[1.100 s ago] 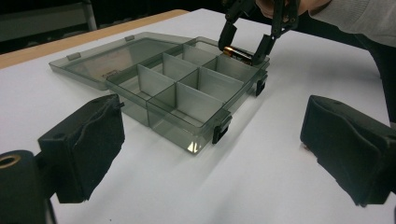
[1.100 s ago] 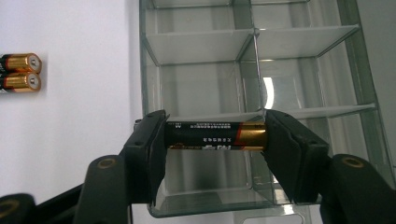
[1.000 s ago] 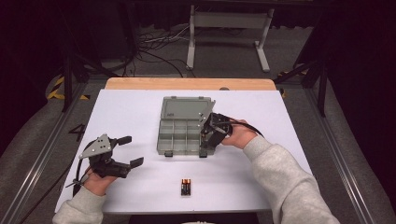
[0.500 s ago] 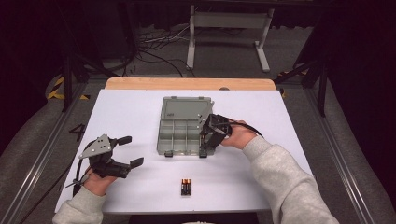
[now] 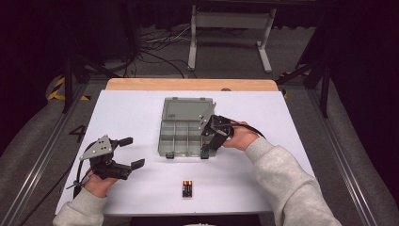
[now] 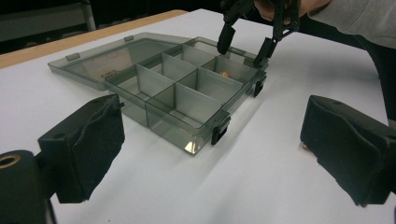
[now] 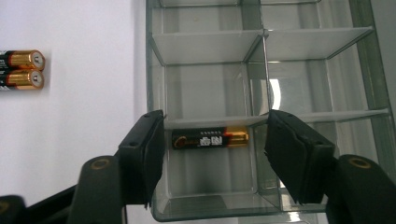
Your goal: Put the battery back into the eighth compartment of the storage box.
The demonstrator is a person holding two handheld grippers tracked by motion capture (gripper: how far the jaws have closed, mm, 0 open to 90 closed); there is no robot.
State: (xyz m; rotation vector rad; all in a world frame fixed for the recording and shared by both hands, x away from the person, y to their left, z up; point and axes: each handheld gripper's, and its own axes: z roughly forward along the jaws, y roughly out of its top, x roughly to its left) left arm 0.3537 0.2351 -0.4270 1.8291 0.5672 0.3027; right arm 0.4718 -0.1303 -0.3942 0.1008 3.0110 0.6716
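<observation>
In the right gripper view, the right gripper [image 7: 212, 154] holds its jaws spread above the smoky translucent plastic compartment box [image 7: 364, 56]. A black-and-gold cylindrical battery [image 7: 210, 138] lies flat in the lower-centre compartment, between the jaws, touching neither. Two matching batteries [image 7: 21, 70] lie upper left. The left gripper [image 5: 120, 151], jaws spread, rests lower left in the high view.

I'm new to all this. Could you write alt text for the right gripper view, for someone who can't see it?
A battery lies on its side in a compartment of a clear plastic organiser box, directly between the two open black jaws of the right gripper, which do not touch it. Two more batteries lie side by side on the white table at the upper left.
</observation>
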